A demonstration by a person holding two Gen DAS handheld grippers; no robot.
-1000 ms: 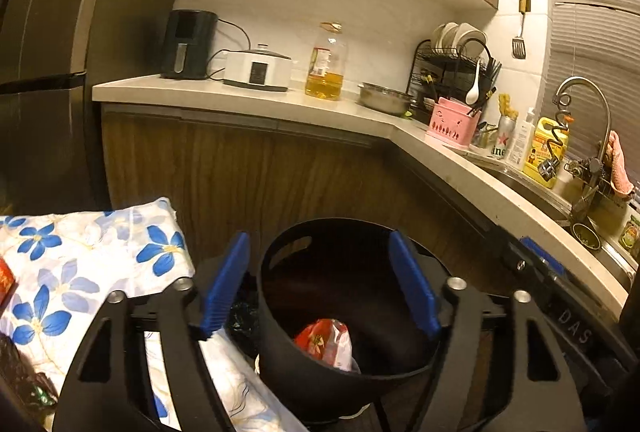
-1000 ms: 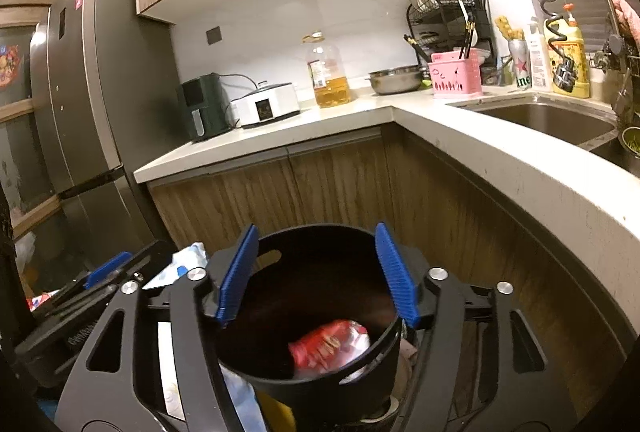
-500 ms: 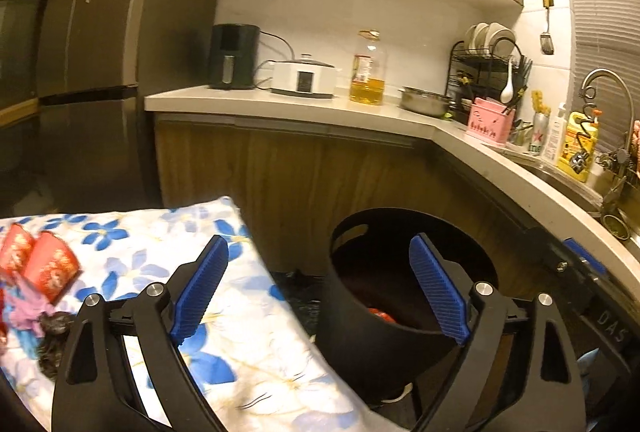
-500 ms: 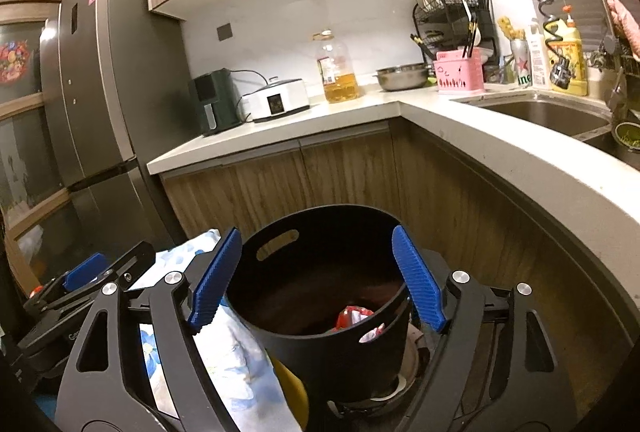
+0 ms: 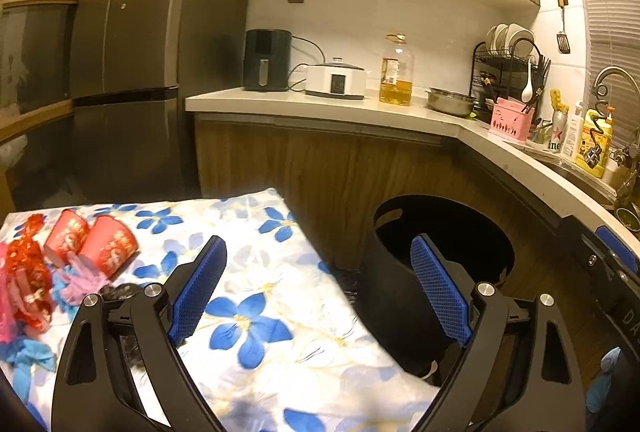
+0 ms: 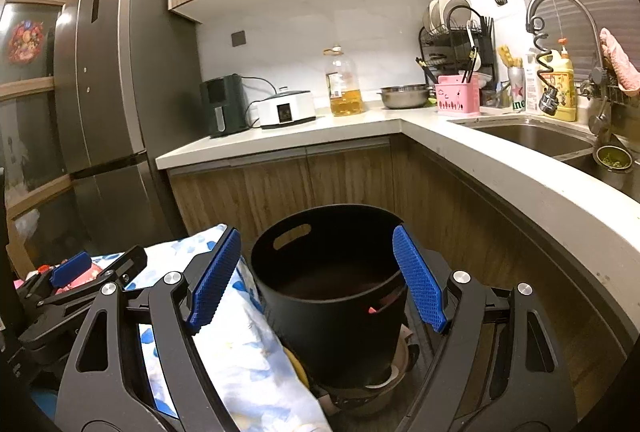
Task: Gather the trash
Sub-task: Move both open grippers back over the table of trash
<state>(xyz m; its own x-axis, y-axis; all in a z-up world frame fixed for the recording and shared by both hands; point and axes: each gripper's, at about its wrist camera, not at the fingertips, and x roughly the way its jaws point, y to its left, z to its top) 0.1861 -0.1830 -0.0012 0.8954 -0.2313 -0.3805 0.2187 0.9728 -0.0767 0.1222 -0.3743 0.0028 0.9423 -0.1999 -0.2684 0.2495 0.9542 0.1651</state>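
Observation:
A black round bin (image 6: pixel 332 292) with handle slots stands on the floor by the cabinets; it also shows in the left wrist view (image 5: pixel 436 264). My right gripper (image 6: pixel 318 276) is open and empty, above and in front of the bin. My left gripper (image 5: pixel 320 288) is open and empty over the flowered cloth (image 5: pixel 256 296). Two red paper cups (image 5: pixel 90 244), red wrappers (image 5: pixel 28 272) and a purple scrap (image 5: pixel 80 278) lie at the cloth's left. The bin's contents are hidden, but a red bit shows through a slot (image 6: pixel 374 309).
A white counter (image 6: pixel 500 168) wraps around the back and right, with an air fryer (image 5: pixel 266 60), cooker (image 5: pixel 336 80), oil bottle (image 5: pixel 396 72), dish rack (image 5: pixel 508 60) and sink (image 6: pixel 532 136). A dark fridge (image 5: pixel 132 44) stands at the left. The left gripper shows in the right wrist view (image 6: pixel 72 280).
Both grippers have drawn back and up from the bin. The left one has swung left over the cloth, bringing the red cups and wrappers into view. The red packet in the bin is out of sight.

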